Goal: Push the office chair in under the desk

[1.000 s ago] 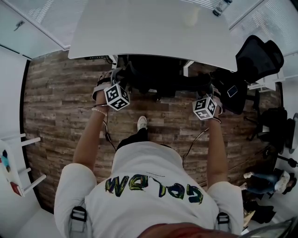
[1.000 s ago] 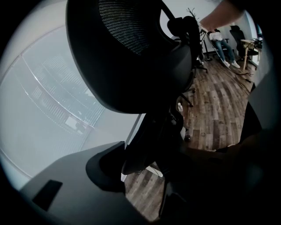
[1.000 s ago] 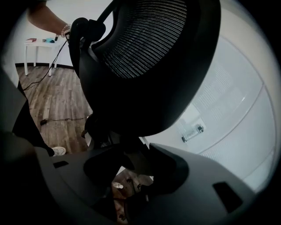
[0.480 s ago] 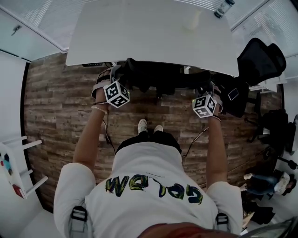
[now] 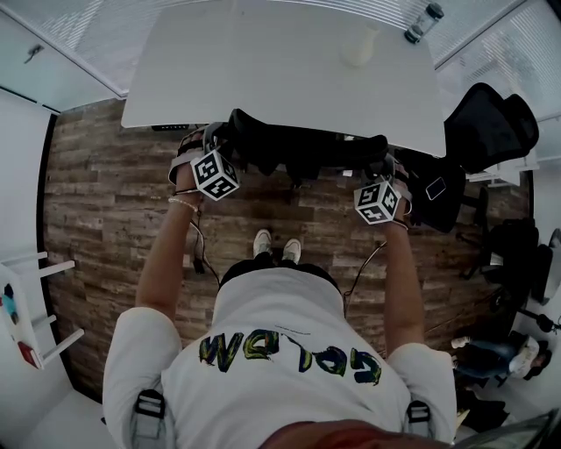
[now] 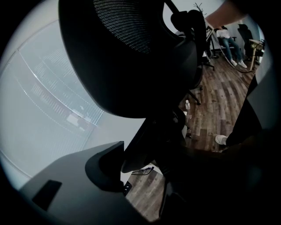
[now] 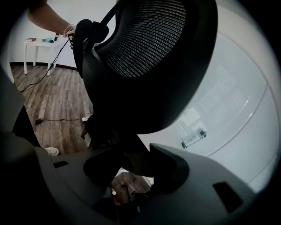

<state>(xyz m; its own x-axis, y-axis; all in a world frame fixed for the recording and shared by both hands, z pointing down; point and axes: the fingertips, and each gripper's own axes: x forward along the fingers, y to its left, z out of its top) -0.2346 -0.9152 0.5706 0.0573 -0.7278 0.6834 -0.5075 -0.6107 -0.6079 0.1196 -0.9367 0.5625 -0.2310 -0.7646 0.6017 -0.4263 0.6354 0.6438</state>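
- Head view from above: both arms are stretched straight out in front of the person, roughly parallel, elbows nearly locked, one on each side of the chair.
- The left gripper (image 5: 213,142) is at the left end of the office chair (image 5: 294,151) backrest and the right gripper (image 5: 387,168) is at the right end. Both point forward and down at the chair.
- The left hand (image 5: 187,168) wraps its handle just behind the marker cube. The right hand (image 5: 401,195) does the same on its side.
- In the left gripper view, the left gripper (image 6: 145,163) has its jaws set wide, with the dark frame of the office chair (image 6: 127,57) filling the gap, so it looks clamped on the backrest's edge. The far jaw is lost in shadow though.
- The right gripper view is much the same: the right gripper (image 7: 131,167) has its jaws well apart, closed around the frame just under the mesh back of the office chair (image 7: 149,66).
- The seat is tucked under the near edge of the white desk (image 5: 263,61); only the backrest pokes out on the person's side.
- Both white shoes (image 5: 263,243) are planted together on the wood floor (image 5: 105,193), a bit behind the chair.
- A second black chair (image 5: 486,123) sits off the desk's right end, and a bottle (image 5: 419,21) lies near the desk's far right corner.
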